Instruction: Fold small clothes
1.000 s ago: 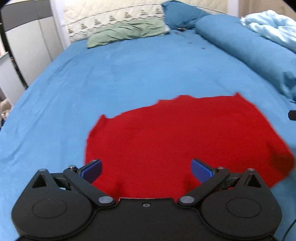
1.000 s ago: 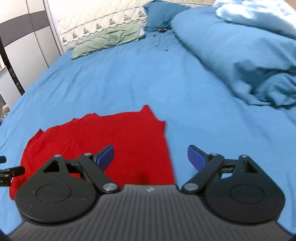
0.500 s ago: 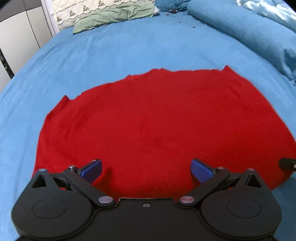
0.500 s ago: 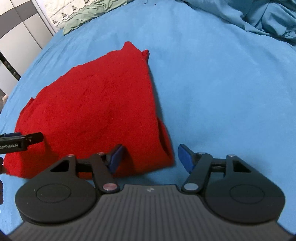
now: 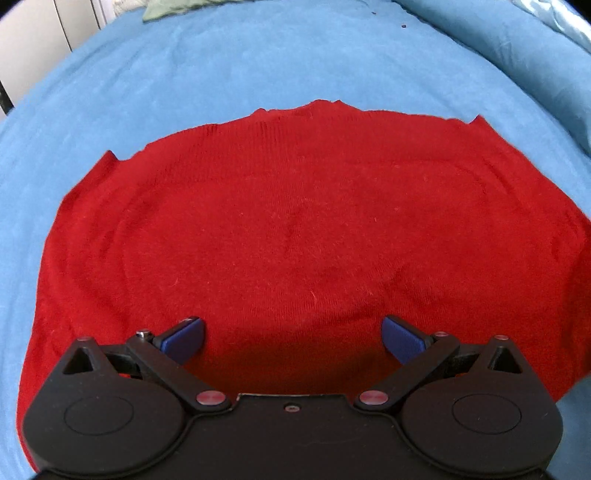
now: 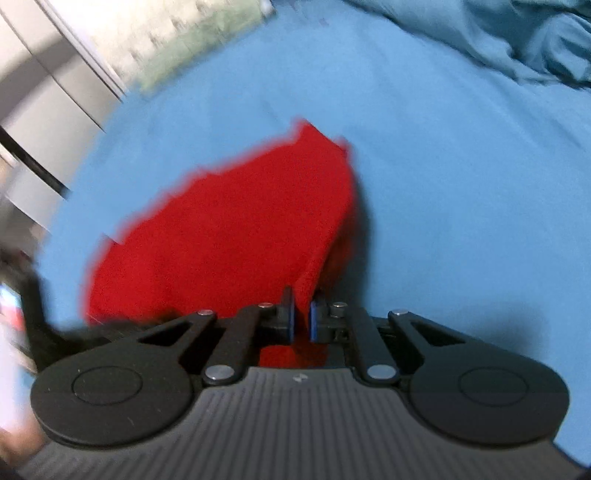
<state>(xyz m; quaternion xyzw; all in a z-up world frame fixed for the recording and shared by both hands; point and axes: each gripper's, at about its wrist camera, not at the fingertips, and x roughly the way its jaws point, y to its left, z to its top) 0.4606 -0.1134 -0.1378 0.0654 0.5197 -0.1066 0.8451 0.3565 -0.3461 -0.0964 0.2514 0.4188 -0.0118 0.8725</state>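
Note:
A red knit garment [image 5: 295,229] lies spread flat on the blue bed sheet [image 5: 258,55]. My left gripper [image 5: 293,338] is open, its blue pads over the garment's near edge, holding nothing. In the right wrist view the same red garment [image 6: 236,229] shows, blurred by motion. My right gripper [image 6: 302,321] is shut on the garment's near right edge, which rises in a ridge from the bed up to the pads.
A rumpled blue duvet [image 6: 517,40] lies at the far right of the bed. A green pillow [image 5: 177,7] and a pale quilted headboard [image 6: 155,40] are at the far end. Grey wardrobe panels [image 6: 48,110] stand to the left.
My right gripper has closed on the garment's right edge and lifted it. My left gripper has moved in lower over the garment and stays open.

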